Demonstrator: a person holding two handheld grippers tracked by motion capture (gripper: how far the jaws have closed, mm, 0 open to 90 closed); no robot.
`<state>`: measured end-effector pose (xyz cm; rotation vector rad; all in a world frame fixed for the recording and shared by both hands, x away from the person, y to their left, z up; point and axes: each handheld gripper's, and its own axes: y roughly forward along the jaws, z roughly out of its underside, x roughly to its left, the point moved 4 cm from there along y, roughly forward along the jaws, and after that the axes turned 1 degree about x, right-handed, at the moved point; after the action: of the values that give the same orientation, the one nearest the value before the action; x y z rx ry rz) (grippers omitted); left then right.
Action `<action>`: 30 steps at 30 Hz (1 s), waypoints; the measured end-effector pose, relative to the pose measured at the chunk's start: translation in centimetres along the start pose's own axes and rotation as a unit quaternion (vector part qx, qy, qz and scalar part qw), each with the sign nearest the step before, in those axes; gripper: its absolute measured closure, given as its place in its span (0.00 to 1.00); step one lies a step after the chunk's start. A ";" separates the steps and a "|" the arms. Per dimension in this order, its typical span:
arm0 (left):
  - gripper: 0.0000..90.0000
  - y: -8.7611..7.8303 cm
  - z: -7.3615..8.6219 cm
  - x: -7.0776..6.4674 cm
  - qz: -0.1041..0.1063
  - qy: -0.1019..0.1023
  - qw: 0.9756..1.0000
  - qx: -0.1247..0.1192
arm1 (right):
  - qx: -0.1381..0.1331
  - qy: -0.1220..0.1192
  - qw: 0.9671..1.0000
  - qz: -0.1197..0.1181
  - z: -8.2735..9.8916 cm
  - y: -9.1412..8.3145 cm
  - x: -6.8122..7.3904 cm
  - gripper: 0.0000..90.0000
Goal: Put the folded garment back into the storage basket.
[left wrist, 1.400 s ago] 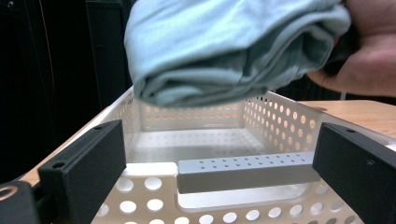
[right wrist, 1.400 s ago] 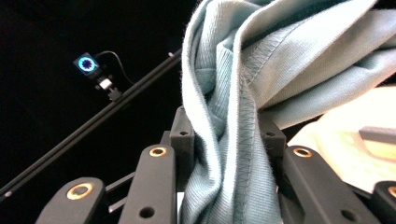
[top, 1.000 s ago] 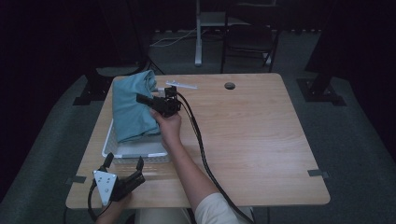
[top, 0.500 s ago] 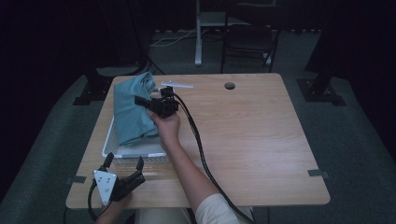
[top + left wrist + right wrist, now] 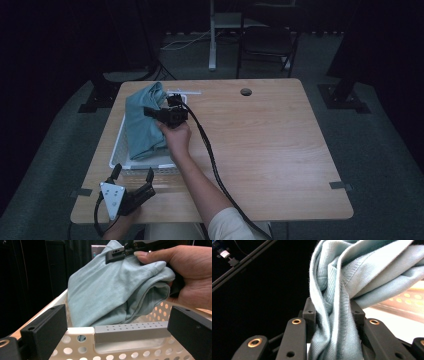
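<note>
Holding: the right claw [image 5: 156, 113] pinches a bunch of the light teal garment [image 5: 142, 122], its jaws pressed together on the cloth.
Right claw close up: in the right gripper view the teal cloth [image 5: 337, 322] runs twisted between the two black jaws, with a stitched hem showing along one fold.
Right hand: the person's right hand [image 5: 175, 137] grips the claw body above the basket, forearm reaching in from the bottom of the high view; in the left gripper view that hand [image 5: 185, 277] sits at the upper right, thumb laid along the black body.
Garment: most of it lies heaped in the white basket [image 5: 116, 155] and rises above the rim; seen from the left gripper view, the garment [image 5: 105, 292] stands bunched up from the basket toward the right claw.
Basket: white plastic, walls full of round holes, a grey grip strip on the near rim [image 5: 130, 333]; it stands on the left part of the counter [image 5: 280, 150].
Left claw: the left claw [image 5: 132, 176] rests low at the near left corner of the counter, just beside the basket's near end, jaws spread with nothing between them; a grey three-cornered plate sits on top of it.
Cable: a black cable [image 5: 210, 155] trails from the right claw across the counter toward the near edge.
Counter: pale wood, with a round dark hole [image 5: 245, 92] near the far edge.
</note>
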<state>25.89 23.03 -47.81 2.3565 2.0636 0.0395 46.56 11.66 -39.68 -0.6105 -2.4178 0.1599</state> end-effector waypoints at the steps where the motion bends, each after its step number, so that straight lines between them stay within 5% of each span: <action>1: 0.05 0.0 0.0 0.0 0.000 0.000 1.000 0.000 | 0.004 0.002 1.000 0.003 0.0 0.1 0.0 0.76; 9: 0.05 0.0 0.0 0.0 0.000 0.000 1.000 0.000 | 0.022 0.004 0.999 0.025 0.1 0.4 -0.1 0.74; 16: 0.05 0.0 0.0 0.0 0.001 0.000 1.000 0.000 | 0.085 -0.014 0.994 0.065 0.6 1.8 0.0 0.74; 30: 0.05 0.0 0.0 0.0 0.001 0.000 1.000 -0.001 | 0.111 -0.021 0.988 0.108 0.7 2.7 -0.3 0.73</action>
<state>25.88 23.03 -47.81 2.3569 2.0611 0.0402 47.43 13.91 -41.11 -0.7698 -2.3266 0.5311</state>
